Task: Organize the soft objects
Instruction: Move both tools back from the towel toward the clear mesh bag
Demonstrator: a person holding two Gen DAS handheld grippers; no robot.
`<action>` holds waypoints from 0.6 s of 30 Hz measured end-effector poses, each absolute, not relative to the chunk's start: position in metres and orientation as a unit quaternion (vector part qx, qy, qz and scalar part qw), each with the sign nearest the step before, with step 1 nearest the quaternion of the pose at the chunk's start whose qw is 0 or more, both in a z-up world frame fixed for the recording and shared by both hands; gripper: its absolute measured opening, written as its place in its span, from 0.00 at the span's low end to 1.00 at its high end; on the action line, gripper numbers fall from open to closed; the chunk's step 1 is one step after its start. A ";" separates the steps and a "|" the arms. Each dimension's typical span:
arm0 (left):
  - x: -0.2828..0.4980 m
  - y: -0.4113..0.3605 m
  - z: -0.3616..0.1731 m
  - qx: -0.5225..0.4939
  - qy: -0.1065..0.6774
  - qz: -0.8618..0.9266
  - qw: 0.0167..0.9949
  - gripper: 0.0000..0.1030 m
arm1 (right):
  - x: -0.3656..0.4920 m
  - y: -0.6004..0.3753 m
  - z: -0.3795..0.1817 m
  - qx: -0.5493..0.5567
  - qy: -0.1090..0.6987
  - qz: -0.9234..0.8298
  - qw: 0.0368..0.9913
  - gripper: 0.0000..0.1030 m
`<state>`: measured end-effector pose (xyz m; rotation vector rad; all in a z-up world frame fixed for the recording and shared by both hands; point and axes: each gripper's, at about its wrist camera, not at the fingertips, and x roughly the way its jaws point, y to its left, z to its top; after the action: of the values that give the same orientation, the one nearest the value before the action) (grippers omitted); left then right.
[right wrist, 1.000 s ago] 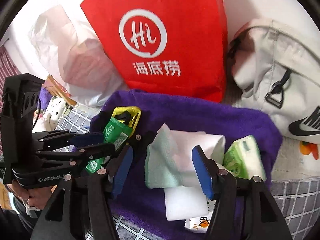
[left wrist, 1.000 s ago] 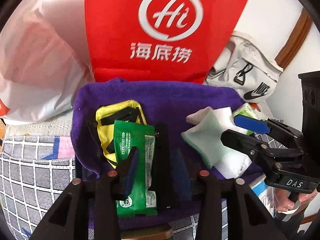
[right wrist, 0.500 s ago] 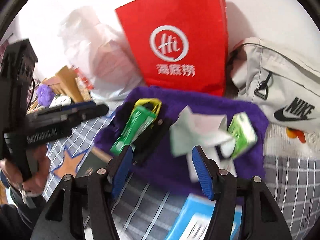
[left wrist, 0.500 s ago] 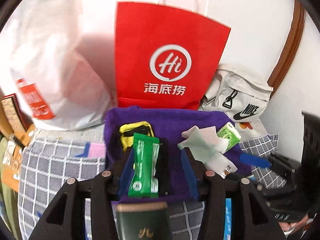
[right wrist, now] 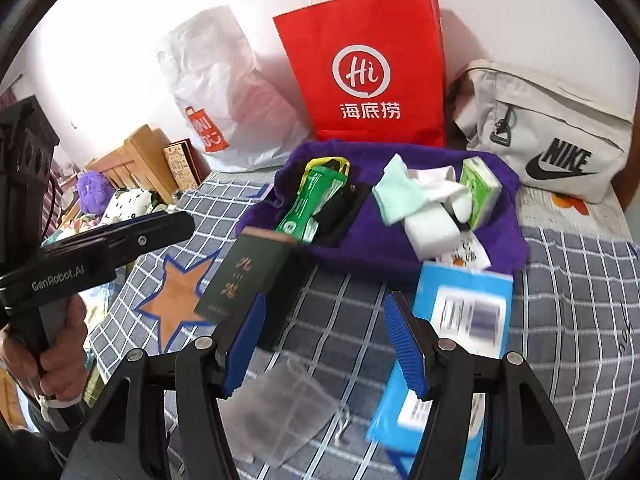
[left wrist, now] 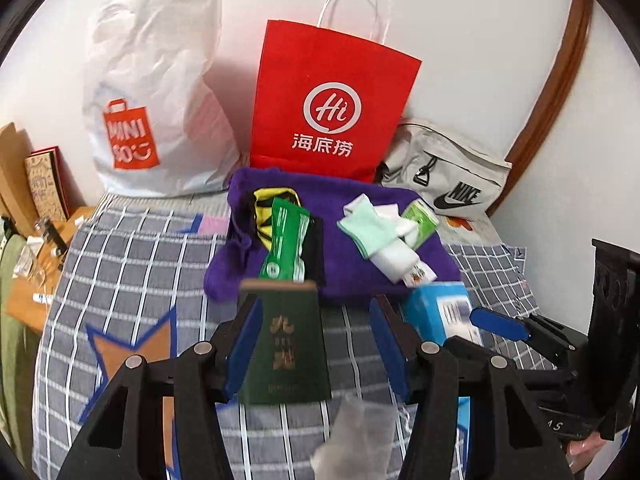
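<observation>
Left gripper (left wrist: 316, 344) jaws opening, about half wide, gripping nothing; a dark green box (left wrist: 286, 344) lies on the bed between them. Right gripper (right wrist: 324, 340) part open and empty over the checked bedsheet (right wrist: 572, 280). Socks (right wrist: 416, 196), green packet (right wrist: 312, 204), yellow pouch (right wrist: 324, 162) and tissue pack (right wrist: 480, 192) sit on the purple towel (right wrist: 504, 232); what's inside the red paper bag (right wrist: 368, 68) can't be seen.

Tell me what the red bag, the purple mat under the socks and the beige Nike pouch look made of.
Red bag: paper, matte, going by its stiff creased sides and twisted white cord handles. Purple mat: likely terry or fleece cloth, with a fuzzy nap and soft rumpled edges. Beige Nike pouch: woven fabric, probably canvas or nylon, slumping, with a metal clip.
</observation>
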<state>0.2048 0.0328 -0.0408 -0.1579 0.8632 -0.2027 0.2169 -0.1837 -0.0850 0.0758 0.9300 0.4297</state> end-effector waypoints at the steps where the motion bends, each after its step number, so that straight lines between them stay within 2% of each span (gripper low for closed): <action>1: 0.198 0.033 -0.041 -0.076 0.415 -0.097 0.901 0.52 | 0.210 -0.183 -0.085 0.035 0.444 0.205 0.872 0.60; 12: 0.131 0.060 -0.074 -0.108 0.433 -0.069 0.892 0.53 | 0.143 -0.173 -0.111 0.026 0.454 0.212 0.865 0.60; 18: 0.114 0.079 -0.106 -0.132 0.455 -0.057 0.879 0.53 | 0.130 -0.162 -0.139 0.028 0.474 0.216 0.853 0.72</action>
<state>0.1141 0.0787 -0.1058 -0.2748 0.9490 -0.1190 0.1300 -0.1615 -0.1394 0.0586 0.9971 0.4546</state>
